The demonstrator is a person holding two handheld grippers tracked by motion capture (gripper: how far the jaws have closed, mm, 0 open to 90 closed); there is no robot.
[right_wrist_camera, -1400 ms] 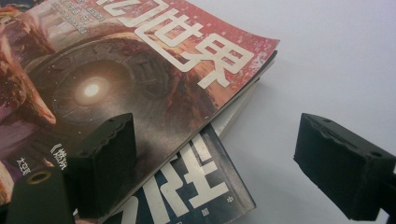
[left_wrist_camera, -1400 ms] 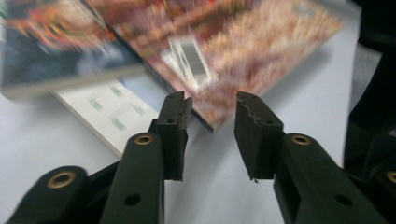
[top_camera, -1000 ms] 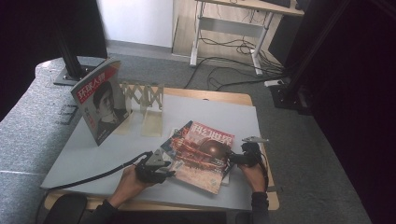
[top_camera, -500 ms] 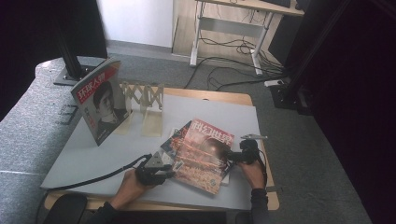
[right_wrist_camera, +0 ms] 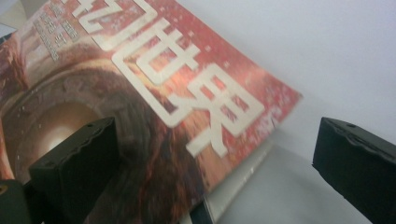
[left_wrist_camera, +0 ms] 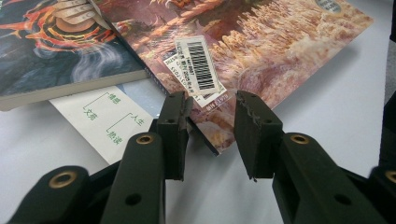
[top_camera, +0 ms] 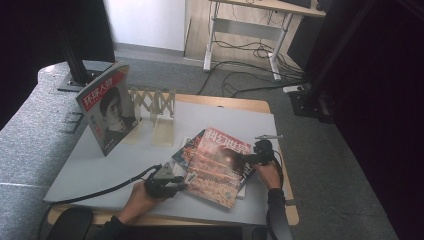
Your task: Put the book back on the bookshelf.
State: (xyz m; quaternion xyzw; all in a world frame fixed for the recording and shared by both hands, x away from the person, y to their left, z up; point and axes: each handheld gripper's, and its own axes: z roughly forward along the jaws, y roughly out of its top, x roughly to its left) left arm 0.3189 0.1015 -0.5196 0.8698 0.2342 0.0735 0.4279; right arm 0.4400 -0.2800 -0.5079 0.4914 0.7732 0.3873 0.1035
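A red magazine [top_camera: 220, 165] lies on top of a small stack in the middle of the grey mat [top_camera: 100, 165]. My left gripper [top_camera: 172, 182] is at the magazine's near left corner. In the left gripper view that barcoded corner [left_wrist_camera: 205, 79] lies between the jaws of my left gripper [left_wrist_camera: 212, 98], which have just been closing; the pads do not press on it. My right gripper [top_camera: 252, 156] is at the right edge. In the right gripper view its jaws [right_wrist_camera: 218, 125] have just been opening and stand wide, straddling the title corner of the magazine [right_wrist_camera: 154, 93] without touching it.
A dark book [left_wrist_camera: 56, 56] and a white sheet with green characters [left_wrist_camera: 105, 116] lie under the red magazine. Another magazine [top_camera: 107, 112] stands upright at the far left beside a wooden folding rack [top_camera: 155, 102]. A cable trails left from my left gripper.
My right hand has shifted a little farther along the magazine's right edge. The left hand and the stack have stayed where they were.
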